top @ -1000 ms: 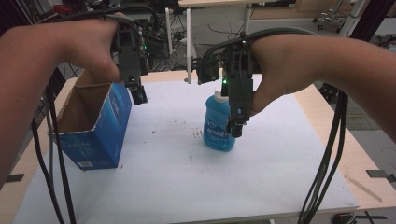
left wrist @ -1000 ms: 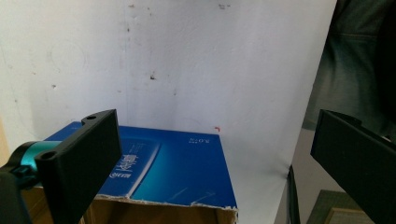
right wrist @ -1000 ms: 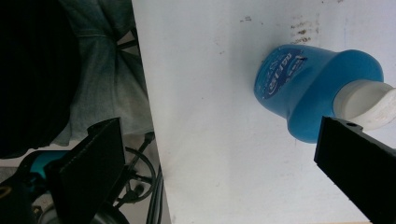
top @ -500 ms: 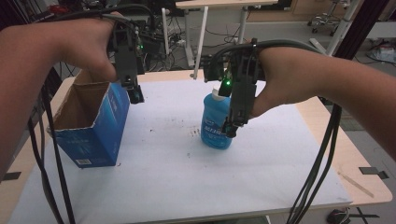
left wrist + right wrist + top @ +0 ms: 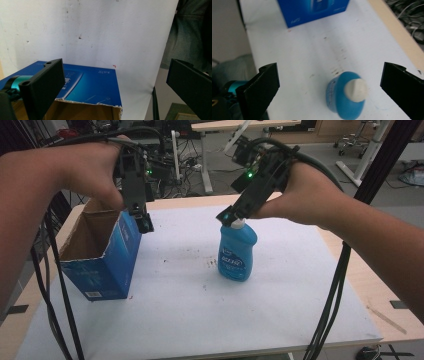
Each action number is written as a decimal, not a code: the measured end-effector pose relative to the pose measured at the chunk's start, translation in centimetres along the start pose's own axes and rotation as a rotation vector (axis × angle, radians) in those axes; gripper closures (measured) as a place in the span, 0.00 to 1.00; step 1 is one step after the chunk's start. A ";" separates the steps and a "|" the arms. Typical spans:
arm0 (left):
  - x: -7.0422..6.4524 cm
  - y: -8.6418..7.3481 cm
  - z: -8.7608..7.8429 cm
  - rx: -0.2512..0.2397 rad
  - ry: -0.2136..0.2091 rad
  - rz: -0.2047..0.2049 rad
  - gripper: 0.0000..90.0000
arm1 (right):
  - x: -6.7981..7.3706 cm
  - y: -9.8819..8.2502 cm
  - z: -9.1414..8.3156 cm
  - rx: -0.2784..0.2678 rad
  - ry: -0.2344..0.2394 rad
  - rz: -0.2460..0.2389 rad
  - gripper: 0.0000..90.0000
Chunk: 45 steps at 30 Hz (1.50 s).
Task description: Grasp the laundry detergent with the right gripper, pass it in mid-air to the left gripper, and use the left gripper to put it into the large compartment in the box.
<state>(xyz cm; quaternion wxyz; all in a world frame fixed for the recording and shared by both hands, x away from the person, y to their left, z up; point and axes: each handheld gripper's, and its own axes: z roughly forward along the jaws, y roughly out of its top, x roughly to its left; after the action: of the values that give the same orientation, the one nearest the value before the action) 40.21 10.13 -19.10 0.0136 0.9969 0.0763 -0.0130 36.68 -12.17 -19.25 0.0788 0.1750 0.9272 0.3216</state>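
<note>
Hovering right gripper [image 5: 229, 216], jaws spread wide, holding nothing, just above the white cap of the upright blue plastic bottle [image 5: 237, 251]; the bottle stands directly beneath it, between the jaws in the right gripper view. Left gripper [image 5: 144, 222] also wide open and empty, just over the near rim of the open blue cardboard box [image 5: 111, 262].

one blue bottle [image 5: 237, 252] with a white cap stands on the counter [image 5: 280, 310]. one open blue cardboard box [image 5: 102, 255] stands there too. two grippers, left [image 5: 141, 220] and right [image 5: 229, 216], two jaws each.
</note>
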 end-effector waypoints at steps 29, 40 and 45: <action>0.4 0.7 0.5 0.023 -0.005 0.002 0.02 | -5.0 -13.0 -2.0 -0.102 -0.077 0.242 0.01; 0.4 0.7 0.6 0.028 -0.003 -0.006 0.02 | -4.0 -16.7 1.2 -0.167 -0.007 0.219 0.01; 0.4 0.7 0.6 0.026 -0.002 -0.005 0.02 | -3.8 -17.3 3.0 -0.212 0.021 0.213 0.01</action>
<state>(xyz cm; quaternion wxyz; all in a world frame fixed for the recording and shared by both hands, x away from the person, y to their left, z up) 40.67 9.46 -19.65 0.0004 0.9968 0.0786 -0.0149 36.22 -24.56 -32.22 0.0525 0.2597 0.8651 0.4260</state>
